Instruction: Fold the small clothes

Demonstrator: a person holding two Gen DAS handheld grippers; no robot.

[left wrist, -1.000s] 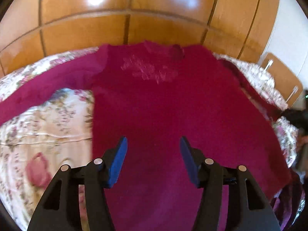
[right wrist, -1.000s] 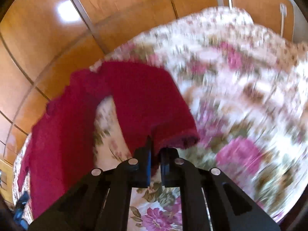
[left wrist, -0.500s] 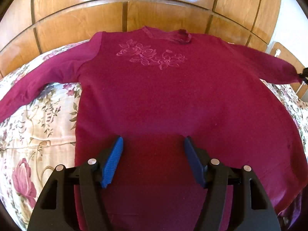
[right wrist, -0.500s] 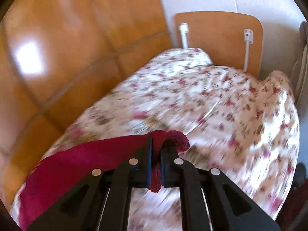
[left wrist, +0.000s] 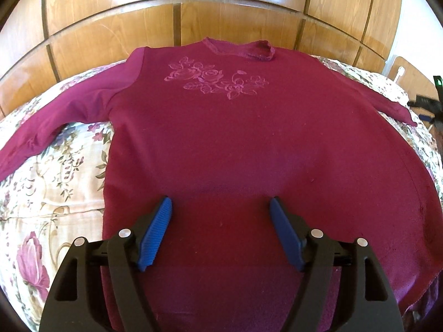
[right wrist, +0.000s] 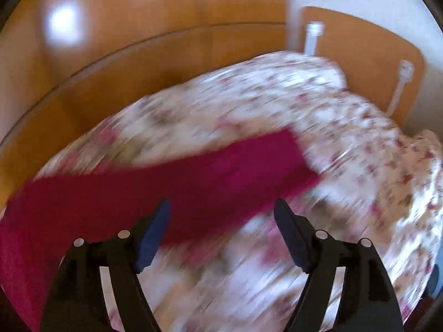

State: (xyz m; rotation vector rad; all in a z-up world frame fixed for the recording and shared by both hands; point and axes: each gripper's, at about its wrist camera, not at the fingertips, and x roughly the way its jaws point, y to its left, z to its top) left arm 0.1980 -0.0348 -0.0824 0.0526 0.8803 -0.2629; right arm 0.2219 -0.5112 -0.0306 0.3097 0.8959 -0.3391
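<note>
A magenta long-sleeved sweater [left wrist: 235, 138] with a flower motif on the chest lies flat, face up, on a floral bedspread [left wrist: 55, 182], neck toward the wooden wall. Both sleeves are spread outward. My left gripper [left wrist: 220, 210] hovers over the sweater's lower body, its jaws opening, with no fabric pinched between the blue pads. In the blurred right wrist view the right sleeve [right wrist: 221, 177] lies stretched out on the bedspread [right wrist: 360, 166]. My right gripper [right wrist: 221, 210] is just short of it, jaws opening, nothing between them.
Wooden wall panels [left wrist: 221, 8] rise behind the bed. A wooden headboard panel [right wrist: 360, 55] with white fittings stands at the right end of the bed. The other gripper [left wrist: 426, 102] shows at the right edge of the left wrist view.
The right gripper pulled the sleeve out sideways, then let go of the cuff and opened. The sweater went from bunched to spread flat. The left gripper's jaws widened a little.
</note>
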